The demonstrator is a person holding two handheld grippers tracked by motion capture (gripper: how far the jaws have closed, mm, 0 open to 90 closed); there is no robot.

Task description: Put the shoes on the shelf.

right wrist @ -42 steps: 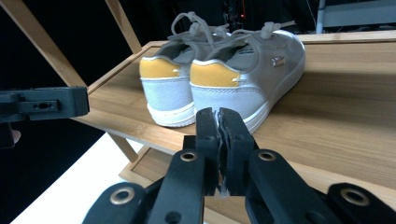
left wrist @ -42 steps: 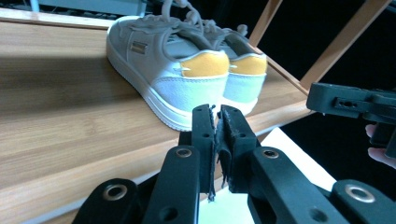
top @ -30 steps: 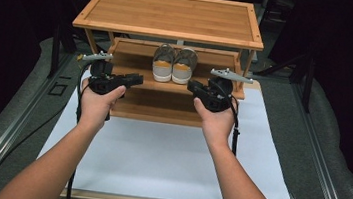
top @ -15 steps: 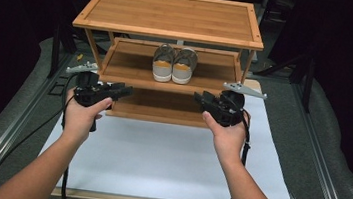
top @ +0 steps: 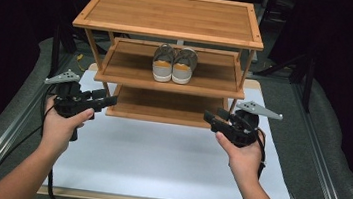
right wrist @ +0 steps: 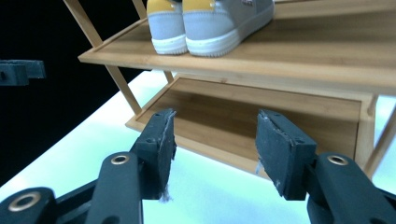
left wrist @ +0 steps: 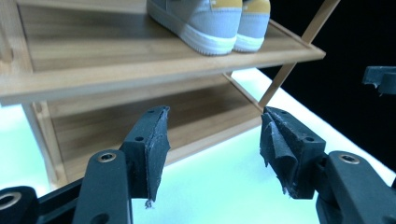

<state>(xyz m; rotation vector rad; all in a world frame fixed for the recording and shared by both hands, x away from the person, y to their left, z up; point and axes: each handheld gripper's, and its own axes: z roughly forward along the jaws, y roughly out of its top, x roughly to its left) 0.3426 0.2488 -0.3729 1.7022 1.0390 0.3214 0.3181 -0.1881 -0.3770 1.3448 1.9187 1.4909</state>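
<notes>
The pair of shoes (top: 174,64) is set on the middle shelf of the wooden rack (top: 169,13). Both the left gripper (top: 106,100) and right gripper (top: 211,119) are held before it, fingers just spread wide, nothing between them.

- the white mat (top: 167,164) in front of the wooden rack (top: 171,13) lies bare between the left gripper (top: 106,100) and right gripper (top: 211,118).
- the bottom shelf (top: 163,109) offers open room.
- on the middle shelf (top: 123,66), the pair of shoes (top: 174,65) blocks the centre; both sides are free.
- corner posts (top: 94,50) narrow entry at the ends.
</notes>
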